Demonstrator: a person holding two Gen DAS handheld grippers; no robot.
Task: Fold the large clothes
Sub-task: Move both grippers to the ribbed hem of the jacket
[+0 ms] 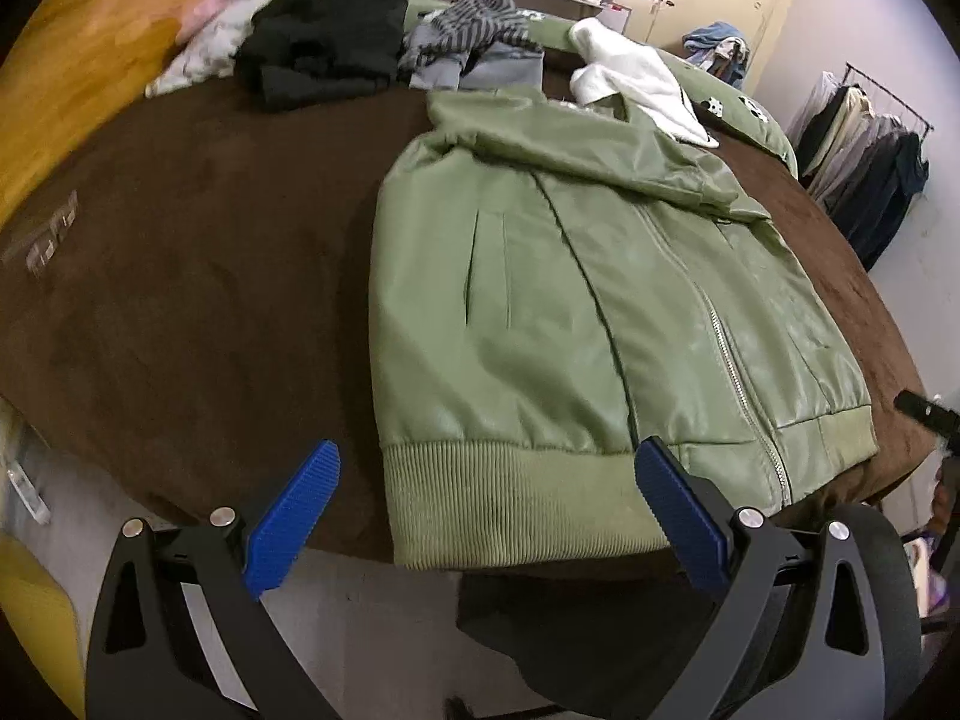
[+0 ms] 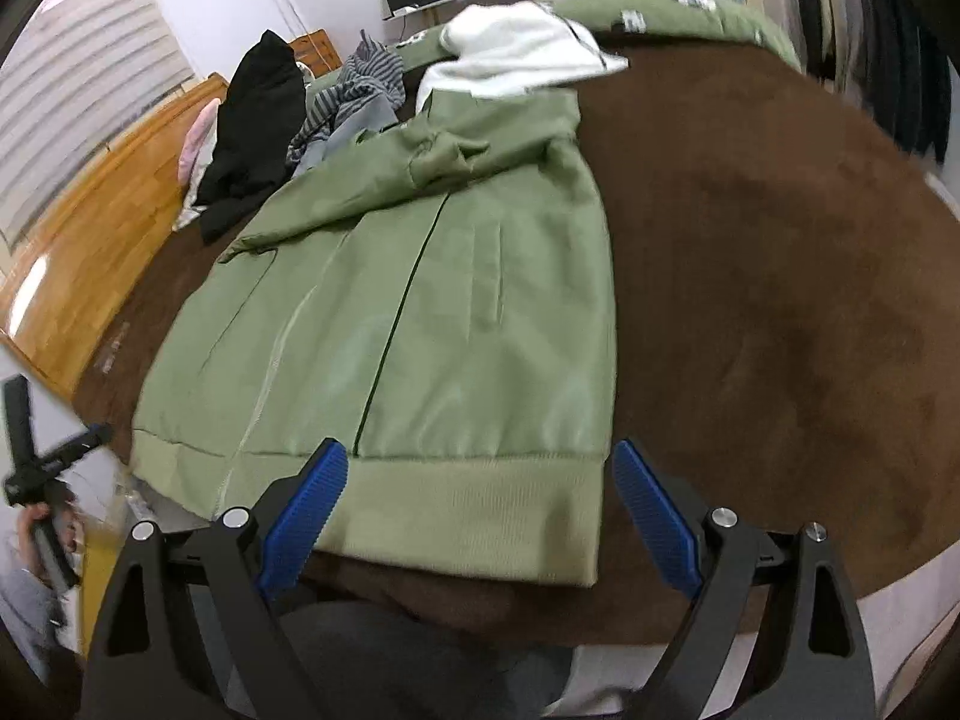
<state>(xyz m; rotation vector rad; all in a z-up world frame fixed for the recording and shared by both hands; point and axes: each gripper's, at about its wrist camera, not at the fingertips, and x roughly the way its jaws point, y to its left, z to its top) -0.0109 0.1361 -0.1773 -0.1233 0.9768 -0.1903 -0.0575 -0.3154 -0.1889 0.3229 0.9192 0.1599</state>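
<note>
The left gripper (image 1: pixel 487 510) hovers with its jaws wide and empty over the near left stretch of the ribbed hem (image 1: pixel 510 504) of the green jacket (image 1: pixel 570 312), which lies front-up and zipped on the brown bed cover (image 1: pixel 198 300), sleeves already crossed over the chest. The next step is probably to bring the hem up toward the collar: each gripper should pinch the ribbing near its own corner, catching both layers, then lift evenly so the slick fabric does not slide or skew. The right gripper (image 2: pixel 480 516), jaws equally wide and holding nothing, frames the near right hem corner, the band sitting between its fingers but not yet clamped.
</note>
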